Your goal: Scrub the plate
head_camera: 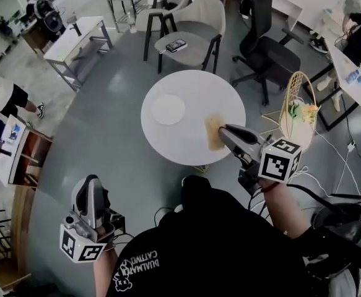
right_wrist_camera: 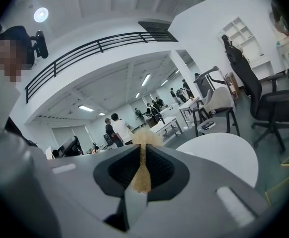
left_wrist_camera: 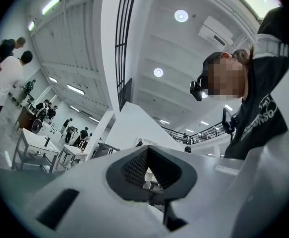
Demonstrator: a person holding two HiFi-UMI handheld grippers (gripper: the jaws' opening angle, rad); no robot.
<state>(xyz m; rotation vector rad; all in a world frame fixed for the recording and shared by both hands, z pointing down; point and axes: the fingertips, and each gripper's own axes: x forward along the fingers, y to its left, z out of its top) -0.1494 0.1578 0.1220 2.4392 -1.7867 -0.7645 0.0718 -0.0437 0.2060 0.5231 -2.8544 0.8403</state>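
Black-shirted torso [head_camera: 211, 246] fills the 6 o'clock edge of the head view, with grey floor [head_camera: 106, 122] spreading beyond it. That floor lies bare from 7 to 10 o'clock of the round white counter [head_camera: 186, 144]. The other sides are more crowded. A beige chair [head_camera: 195, 33] stands at 12 o'clock, close to the counter's rim, with a phone [head_camera: 176, 45] on its seat. A black office chair [head_camera: 267, 54] stands at 1 o'clock, and a pale wicker frame [head_camera: 295, 104] stands just off the rim at 3 o'clock.

On the counter the white plate [head_camera: 168, 109] lies flat toward 10 o'clock of centre, inside the rim, with bare surface all round it.

The right hand-held gripper [head_camera: 225, 130] reaches in over the rim at 5 o'clock. Its jaws are clamped narrow on a tan fibrous scrub pad [head_camera: 213, 133], which sits apart from the plate. The right gripper view shows the pad [right_wrist_camera: 143, 175] pinched between the pads [right_wrist_camera: 127, 168].

The left hand-held gripper [head_camera: 91, 181] is off the counter at 7 o'clock, over the floor, jaws closed together on nothing [left_wrist_camera: 148, 155]
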